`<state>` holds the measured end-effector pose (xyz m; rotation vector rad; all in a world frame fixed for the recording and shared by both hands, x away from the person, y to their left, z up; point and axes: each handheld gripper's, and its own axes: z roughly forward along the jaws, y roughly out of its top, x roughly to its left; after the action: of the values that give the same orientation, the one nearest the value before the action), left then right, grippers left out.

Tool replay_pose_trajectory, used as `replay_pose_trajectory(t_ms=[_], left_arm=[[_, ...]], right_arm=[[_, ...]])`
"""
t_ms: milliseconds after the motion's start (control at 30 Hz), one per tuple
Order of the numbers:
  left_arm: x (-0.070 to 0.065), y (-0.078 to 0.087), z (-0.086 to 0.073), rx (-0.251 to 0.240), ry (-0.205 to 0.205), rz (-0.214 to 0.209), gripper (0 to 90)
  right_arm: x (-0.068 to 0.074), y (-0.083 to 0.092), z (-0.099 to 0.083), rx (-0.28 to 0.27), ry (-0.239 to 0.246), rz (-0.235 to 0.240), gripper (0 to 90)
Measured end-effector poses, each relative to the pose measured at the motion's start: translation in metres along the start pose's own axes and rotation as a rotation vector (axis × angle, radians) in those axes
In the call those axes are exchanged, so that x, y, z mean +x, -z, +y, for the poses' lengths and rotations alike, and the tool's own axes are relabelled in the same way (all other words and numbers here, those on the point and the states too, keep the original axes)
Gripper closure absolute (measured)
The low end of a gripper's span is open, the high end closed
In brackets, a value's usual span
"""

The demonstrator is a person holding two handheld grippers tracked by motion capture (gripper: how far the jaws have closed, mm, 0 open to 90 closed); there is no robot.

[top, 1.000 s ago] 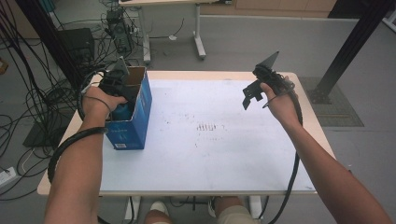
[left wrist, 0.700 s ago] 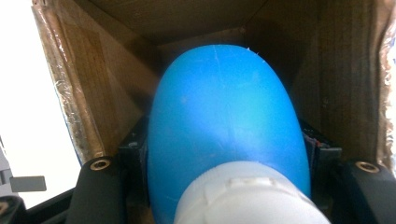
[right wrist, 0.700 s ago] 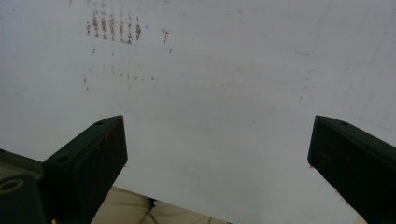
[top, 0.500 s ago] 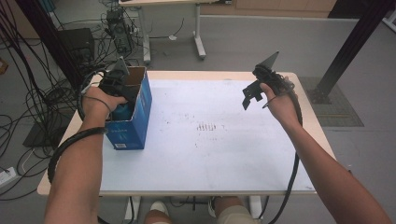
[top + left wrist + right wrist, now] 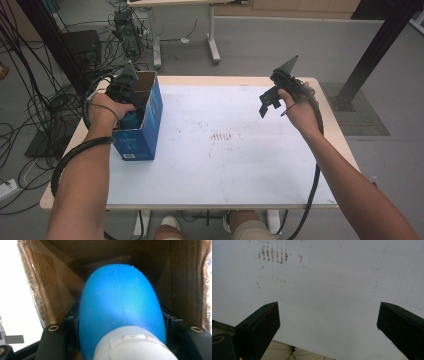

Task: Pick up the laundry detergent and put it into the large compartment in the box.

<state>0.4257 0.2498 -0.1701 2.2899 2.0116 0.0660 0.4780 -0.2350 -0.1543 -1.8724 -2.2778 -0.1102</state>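
An open-topped blue cardboard box [image 5: 148,131] stands at the table's left edge. My left gripper [image 5: 126,94] reaches down into it. In the left gripper view its jaws [image 5: 120,326] are shut on a smooth blue rounded bottle [image 5: 120,302] with a white cap [image 5: 132,346] at the near end, and the box's brown inner walls [image 5: 50,290] surround it. A bit of the blue bottle [image 5: 131,120] shows under the hand in the high view. My right gripper [image 5: 268,101] hangs above the table's far right, open, with nothing between its pads [image 5: 328,306].
The white tabletop [image 5: 235,170] bears a patch of small brown marks [image 5: 222,136] near its middle, also under the right gripper [image 5: 273,253]. Cables and equipment lie on the floor at the left [image 5: 45,100]. A black post [image 5: 375,50] stands at the right.
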Motion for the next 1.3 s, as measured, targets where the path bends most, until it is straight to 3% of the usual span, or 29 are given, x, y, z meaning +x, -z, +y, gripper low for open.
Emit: replay_pose_trajectory(t_ms=[767,1300], left_arm=[[-0.002,0.001,0.000,0.000,0.000,0.005,35.2],[-0.006,0.013,-0.003,-0.013,-0.002,0.018,30.9]], right_arm=[[0.000,-0.001,0.000,-0.001,0.003,0.001,4.5],[0.001,0.000,0.000,-0.002,0.006,0.003,4.5]])
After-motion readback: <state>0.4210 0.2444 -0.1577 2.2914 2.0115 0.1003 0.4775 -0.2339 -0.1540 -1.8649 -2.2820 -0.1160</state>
